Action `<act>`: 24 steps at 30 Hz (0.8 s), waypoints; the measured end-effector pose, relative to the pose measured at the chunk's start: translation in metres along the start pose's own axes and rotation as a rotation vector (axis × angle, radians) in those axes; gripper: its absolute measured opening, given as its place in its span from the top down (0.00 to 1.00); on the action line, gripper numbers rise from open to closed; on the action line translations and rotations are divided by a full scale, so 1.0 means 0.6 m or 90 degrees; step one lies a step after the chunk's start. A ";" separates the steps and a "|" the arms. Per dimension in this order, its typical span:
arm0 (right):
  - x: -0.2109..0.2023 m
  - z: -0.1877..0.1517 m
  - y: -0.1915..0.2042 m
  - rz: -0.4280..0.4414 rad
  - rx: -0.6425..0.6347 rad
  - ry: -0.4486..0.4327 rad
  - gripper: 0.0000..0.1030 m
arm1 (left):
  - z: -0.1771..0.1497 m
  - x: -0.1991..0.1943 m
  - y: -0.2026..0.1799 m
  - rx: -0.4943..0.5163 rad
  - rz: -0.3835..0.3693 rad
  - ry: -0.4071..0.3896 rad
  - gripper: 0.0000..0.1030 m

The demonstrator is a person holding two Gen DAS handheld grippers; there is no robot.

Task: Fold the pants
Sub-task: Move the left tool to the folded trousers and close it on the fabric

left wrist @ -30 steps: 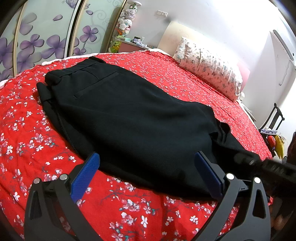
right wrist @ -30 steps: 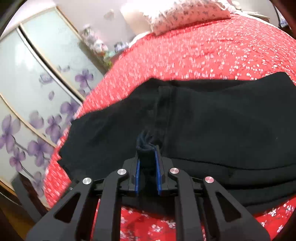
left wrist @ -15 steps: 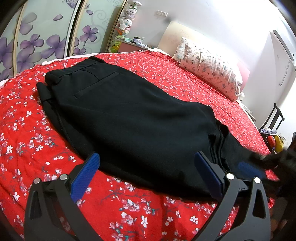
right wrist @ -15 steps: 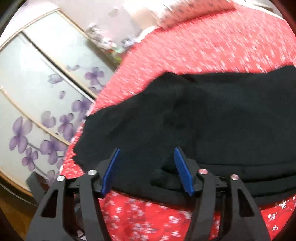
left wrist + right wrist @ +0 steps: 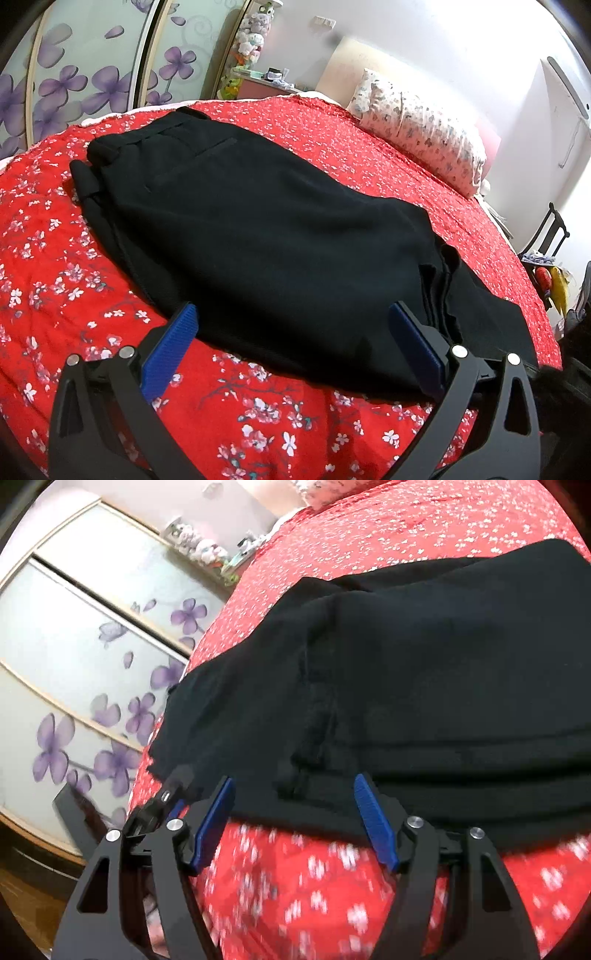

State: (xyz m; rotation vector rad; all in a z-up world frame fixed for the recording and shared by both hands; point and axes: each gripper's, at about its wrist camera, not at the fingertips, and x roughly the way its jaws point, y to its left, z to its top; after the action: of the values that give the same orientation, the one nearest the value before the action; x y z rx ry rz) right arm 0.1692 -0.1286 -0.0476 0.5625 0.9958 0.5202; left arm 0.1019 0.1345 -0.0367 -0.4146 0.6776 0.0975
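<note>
Black pants (image 5: pixel 266 229) lie folded on the red floral bedspread (image 5: pixel 55 266), left gripper (image 5: pixel 291 328) wide open, right gripper (image 5: pixel 291 797) just opened, nothing pinched, bare bedspread along the near edge.

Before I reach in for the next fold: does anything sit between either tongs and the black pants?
Nothing visible does. The left tongs and right tongs both stand open at the near edge of the pants, with only the red bedspread below.
</note>
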 end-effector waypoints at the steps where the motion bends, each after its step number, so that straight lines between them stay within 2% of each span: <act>1: -0.023 -0.009 0.000 0.011 -0.016 -0.013 0.27 | -0.001 0.000 -0.003 0.000 0.000 0.001 0.02; 4: -0.098 -0.038 -0.009 0.013 -0.082 -0.090 0.17 | 0.001 0.003 0.003 -0.002 -0.002 0.002 0.02; 7: -0.176 -0.067 -0.042 0.005 -0.128 -0.171 0.16 | 0.005 0.002 0.009 -0.010 -0.016 0.001 0.02; 10: -0.234 -0.082 -0.102 0.029 -0.096 -0.213 0.16 | 0.023 -0.011 0.029 -0.032 -0.076 0.048 0.02; 11: -0.248 -0.086 -0.121 0.038 -0.081 -0.225 0.16 | 0.035 -0.021 0.046 -0.062 -0.108 0.060 0.02; 14: -0.274 -0.083 -0.177 0.055 -0.016 -0.268 0.16 | 0.075 -0.044 0.107 -0.155 -0.155 0.048 0.02; 17: -0.274 -0.070 -0.201 0.086 0.022 -0.287 0.16 | 0.118 -0.037 0.174 -0.254 -0.189 0.065 0.02; 20: -0.260 -0.064 -0.195 0.082 0.001 -0.263 0.16 | 0.140 -0.021 0.211 -0.292 -0.183 0.081 0.02; 24: -0.246 -0.066 -0.166 0.060 -0.060 -0.240 0.16 | 0.149 0.015 0.223 -0.324 -0.196 0.116 0.02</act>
State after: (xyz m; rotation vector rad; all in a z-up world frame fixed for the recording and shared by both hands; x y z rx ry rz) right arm 0.0829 -0.2890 -0.0372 0.5994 0.5856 0.5188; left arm 0.1319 0.2927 -0.0253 -1.0220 0.7579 -0.0638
